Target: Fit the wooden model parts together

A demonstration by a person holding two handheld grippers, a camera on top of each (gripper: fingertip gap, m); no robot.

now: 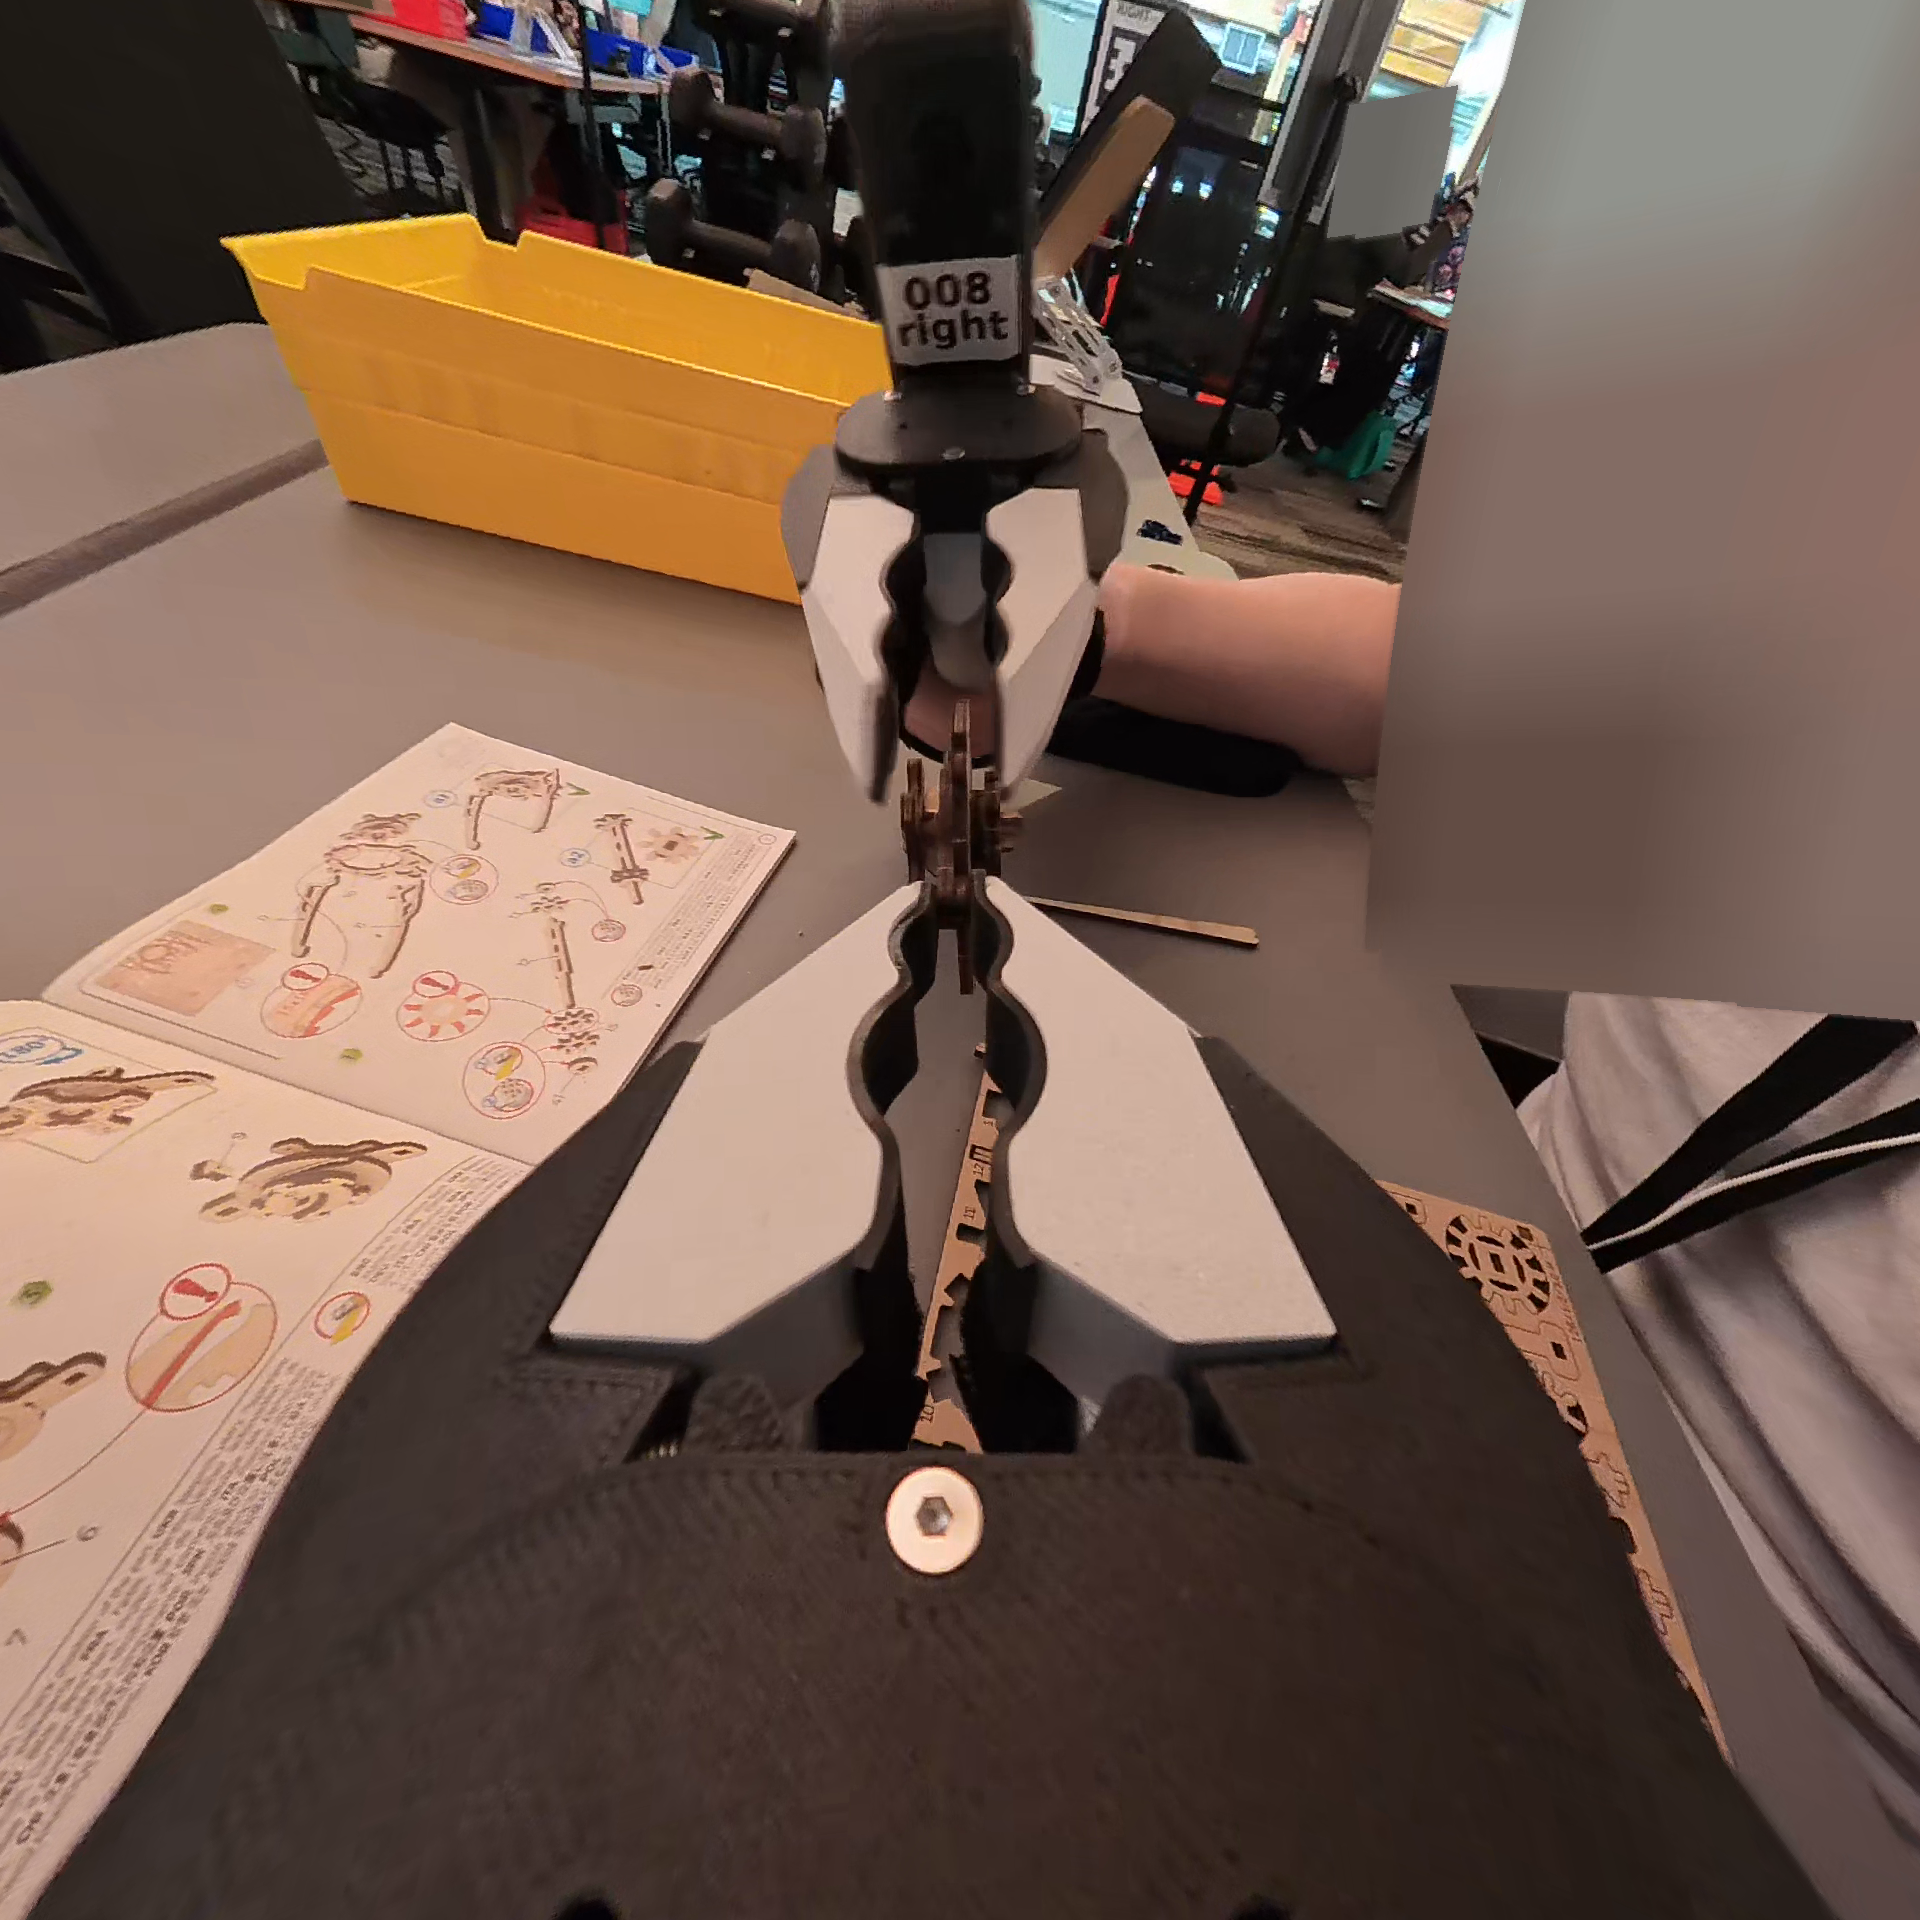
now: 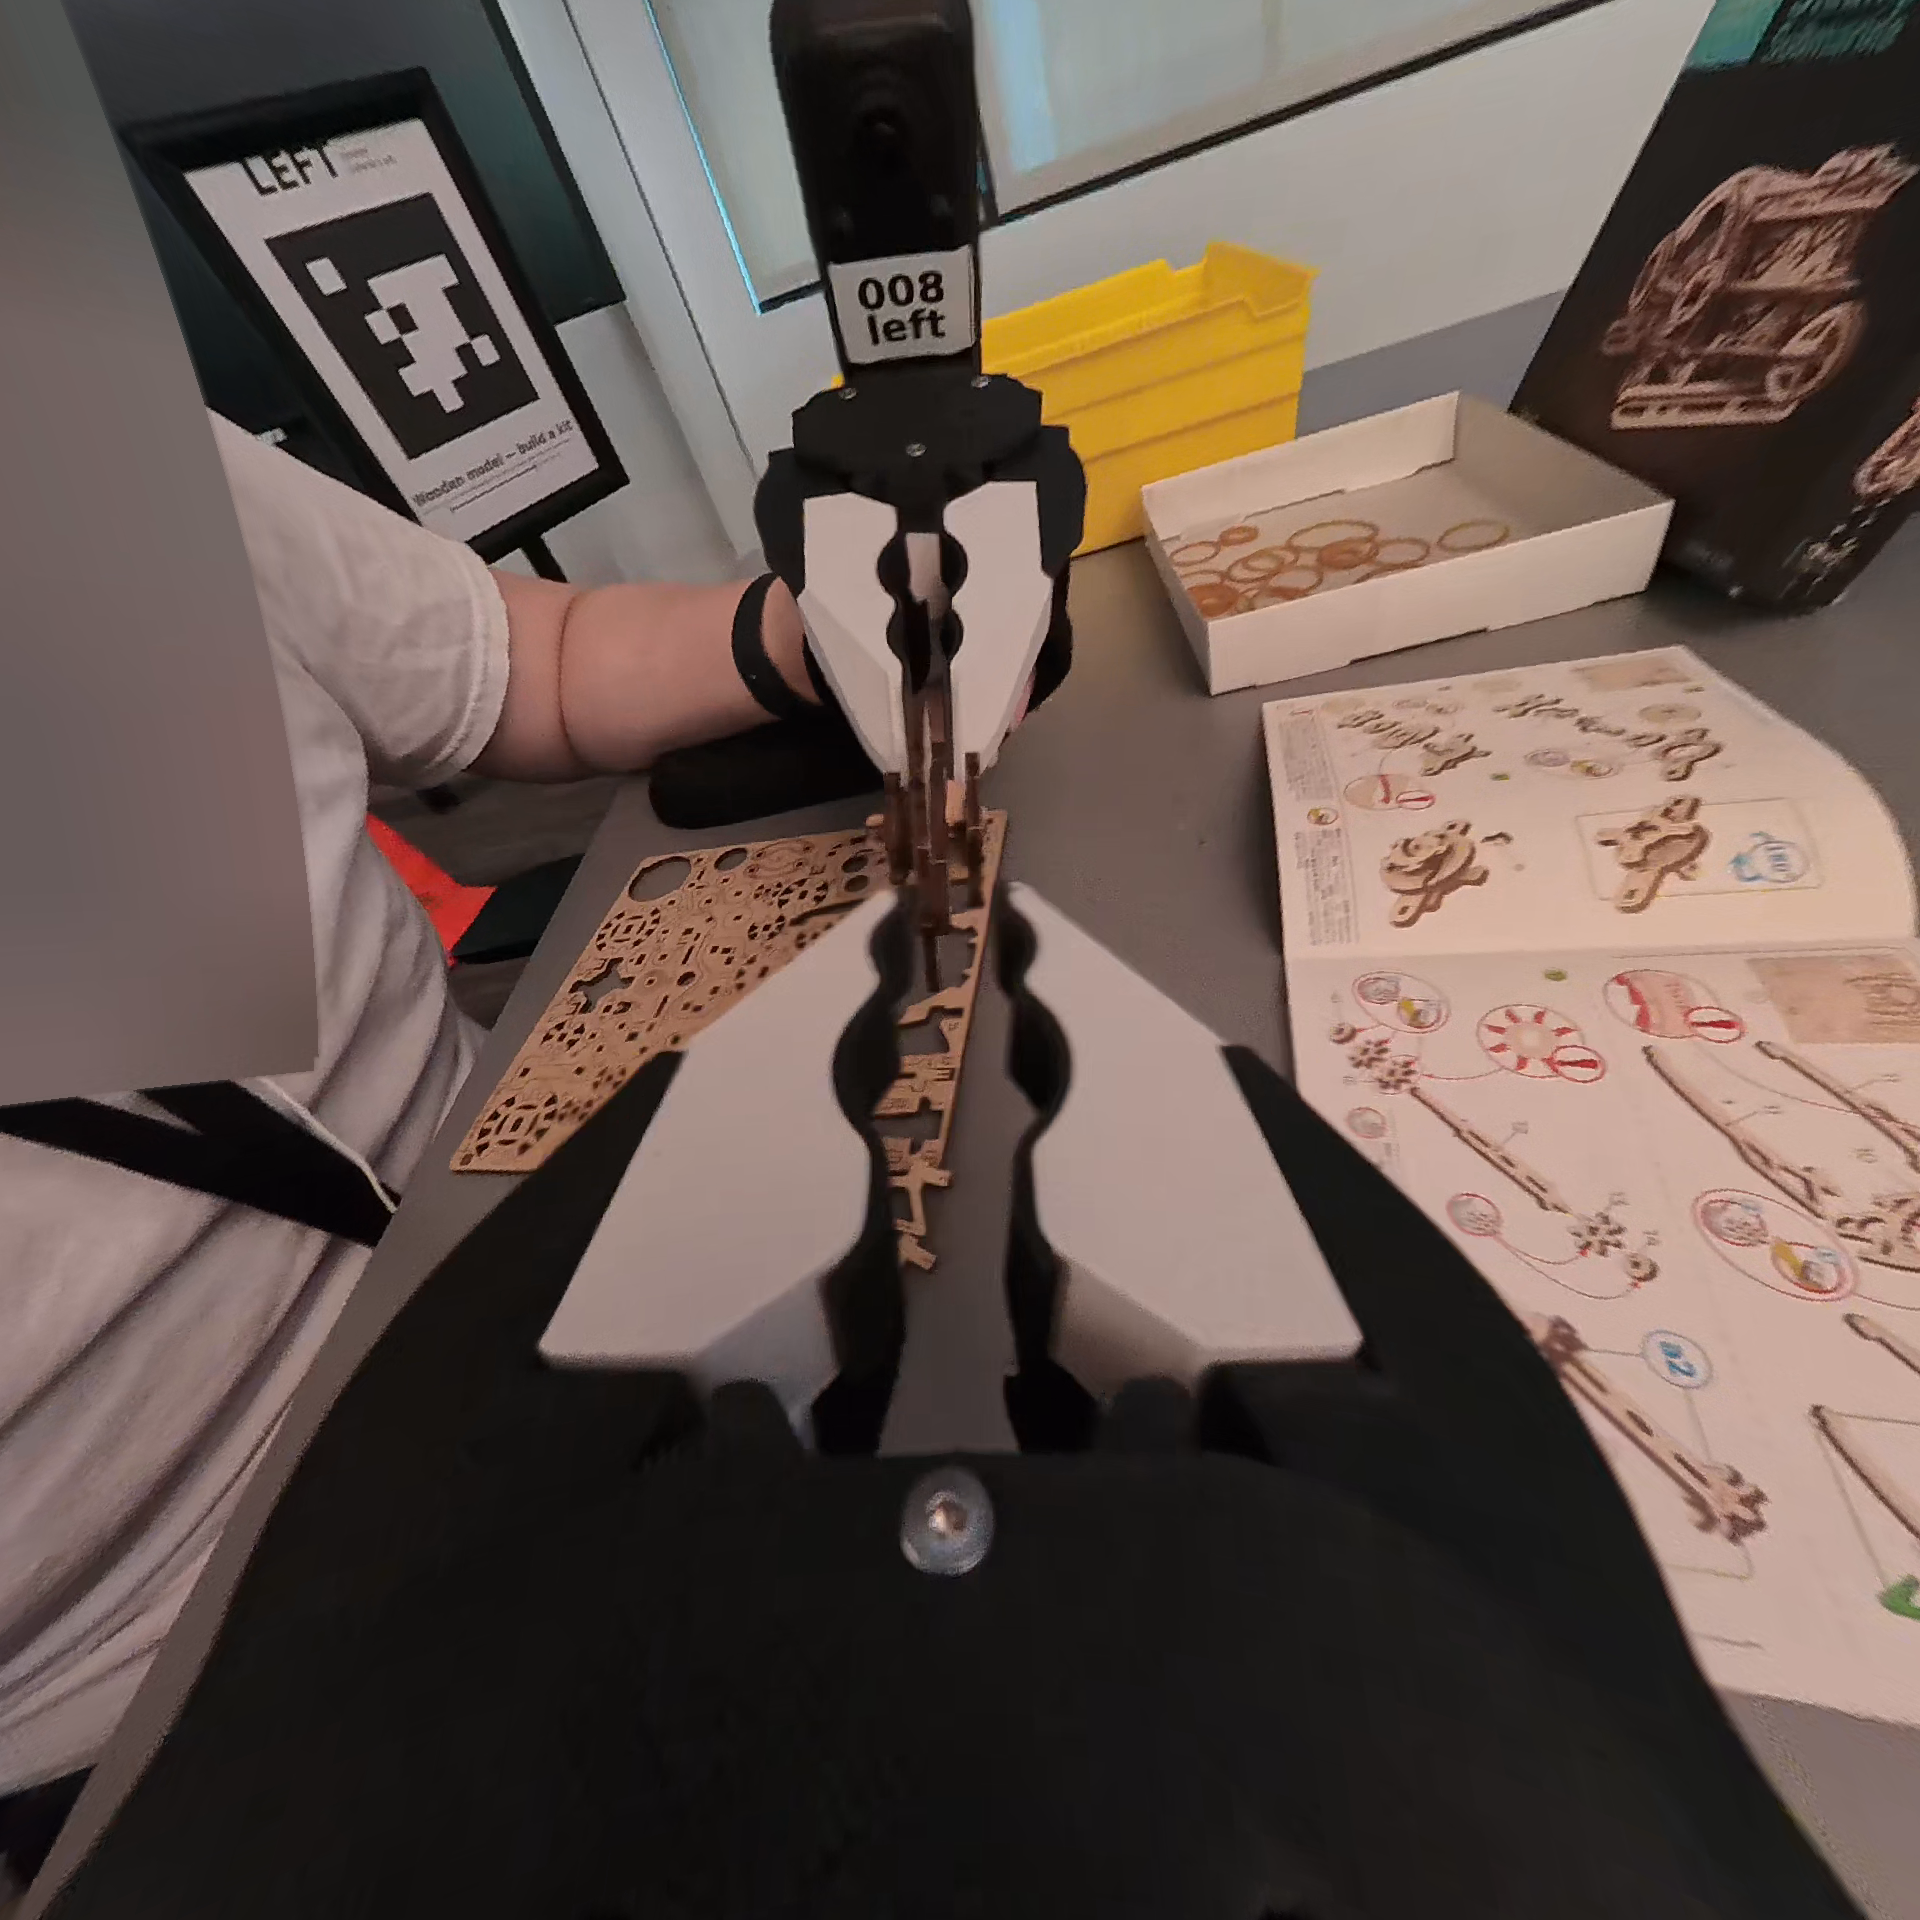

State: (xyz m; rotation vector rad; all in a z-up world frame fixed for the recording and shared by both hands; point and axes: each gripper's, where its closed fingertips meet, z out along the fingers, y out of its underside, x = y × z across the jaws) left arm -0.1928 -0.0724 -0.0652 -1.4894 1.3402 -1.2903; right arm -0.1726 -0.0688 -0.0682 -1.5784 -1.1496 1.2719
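Wooden model parts [image 1: 954, 831] are held in the air between the two grippers, above the grey bench [image 1: 416, 623]. The left gripper [image 1: 948, 914] is clenched on the near end of the small brown toothed assembly, its white fingers [image 1: 748, 1122] drawn together at the tips around a thin piece. The right gripper [image 1: 940, 769] is seen facing it from the far side, tips closed on the other end of the same assembly. In the right wrist view, the right gripper [image 2: 940, 904] is shown pinching the stacked wooden pieces [image 2: 930, 831], with the left gripper [image 2: 925, 748] meeting them from the opposite side, so that the two sets of tips lie just apart with the parts between.

Beneath the grippers, a flat laser-cut wooden sheet [image 2: 665, 987] is laid near the bench edge closest to the person. An opened instruction booklet [image 2: 1558, 1039] is spread on the bench beside it. A thin wooden strip [image 1: 1143, 921] is seen lying on the bench beyond the grippers. A yellow bin [image 1: 540, 395] is placed toward the far edge, and a shallow white box [image 2: 1403, 623] holding rubber bands [image 2: 1299, 561] is set next to it. A dark kit box [image 2: 1766, 343] is stood upright at the far corner. A person's forearm [image 1: 1247, 665] is rested on the bench behind the right gripper.
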